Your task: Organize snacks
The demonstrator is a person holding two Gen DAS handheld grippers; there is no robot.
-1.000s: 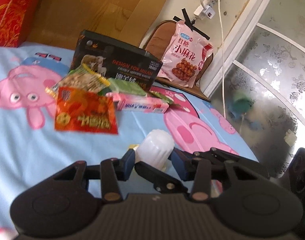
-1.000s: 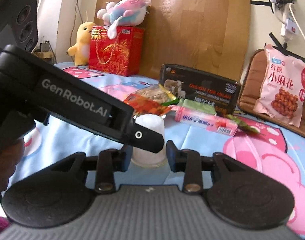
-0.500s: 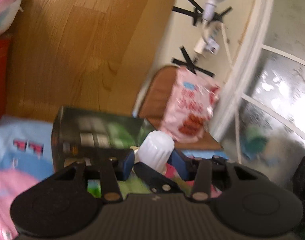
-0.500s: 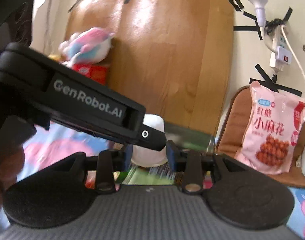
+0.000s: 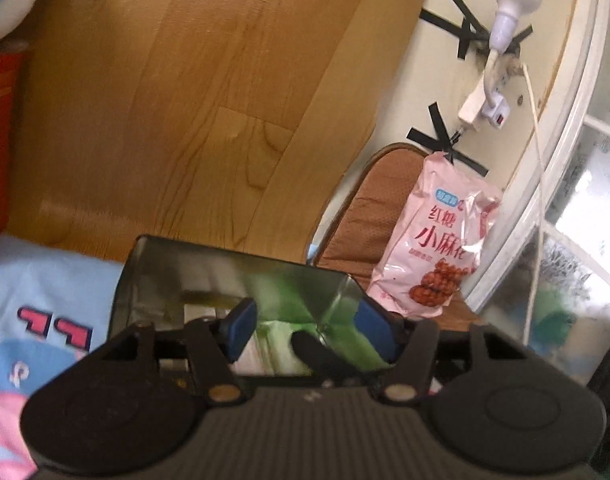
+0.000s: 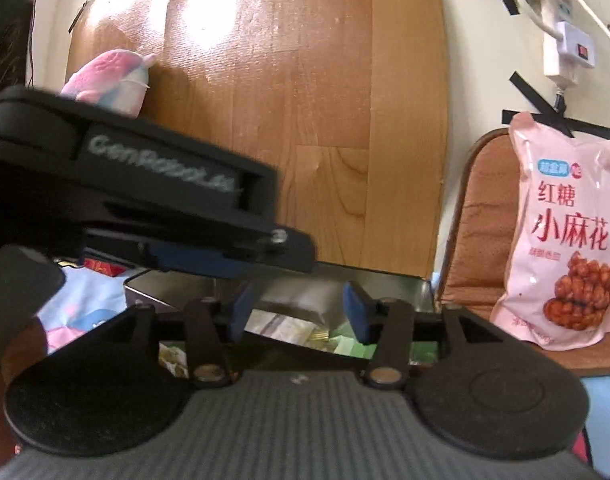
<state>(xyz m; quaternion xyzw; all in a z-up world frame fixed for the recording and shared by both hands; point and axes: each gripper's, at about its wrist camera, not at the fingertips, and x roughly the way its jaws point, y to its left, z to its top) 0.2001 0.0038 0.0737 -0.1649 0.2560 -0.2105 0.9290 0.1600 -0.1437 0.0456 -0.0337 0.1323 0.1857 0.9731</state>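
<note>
A dark open box (image 5: 153, 280) sits on the blue cartoon sheet, with green and pale snack packs (image 6: 297, 326) inside. My left gripper (image 5: 308, 326) hangs over the box, its jaws opening with nothing pressed between the blue pads. A pale blurred shape (image 5: 261, 350) lies low in the box under them; I cannot tell what it is. My right gripper (image 6: 299, 312) also hovers over the box (image 6: 385, 280), jaws opening and empty. One of the left gripper's fingers (image 6: 225, 258) crosses in front from the left. A pink snack bag (image 5: 437, 256) (image 6: 573, 240) leans on a brown chair.
A wooden board (image 5: 165, 120) stands behind the box. A plush toy (image 6: 113, 80) sits on a red box at the left. A power strip with cords (image 6: 565, 48) hangs on the wall above the chair (image 5: 369, 216). A frosted glass door (image 5: 577, 240) is at the right.
Both grippers have moved forward and up, from the table to above the dark box. The white cup they held together is gone from between the jaws, which now stand wider.
</note>
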